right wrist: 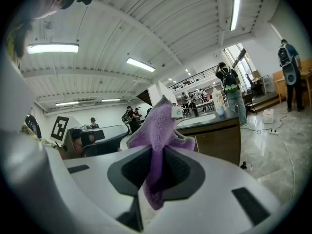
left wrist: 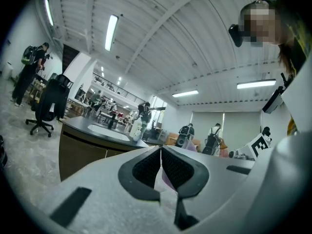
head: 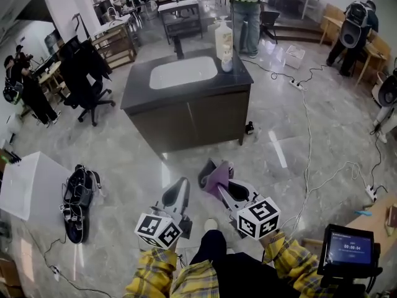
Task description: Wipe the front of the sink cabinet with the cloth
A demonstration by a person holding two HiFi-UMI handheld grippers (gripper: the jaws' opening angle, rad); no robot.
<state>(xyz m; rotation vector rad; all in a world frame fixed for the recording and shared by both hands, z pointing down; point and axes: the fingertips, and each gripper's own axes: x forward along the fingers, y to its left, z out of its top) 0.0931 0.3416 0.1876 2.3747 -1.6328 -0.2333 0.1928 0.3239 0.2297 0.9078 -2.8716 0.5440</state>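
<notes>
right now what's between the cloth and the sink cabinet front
Only bare floor, seen in the head view, separates the purple cloth from the sink cabinet.

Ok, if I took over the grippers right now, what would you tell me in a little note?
Left gripper: shut, nothing in it.
Right gripper: shut on the purple cloth, which sticks up between its fingers.
Sink cabinet: ahead across the floor, with both grippers well short of it.
Done: the cloth is in hand.
Left: step up to the cabinet and wipe its dark front with the cloth.
</notes>
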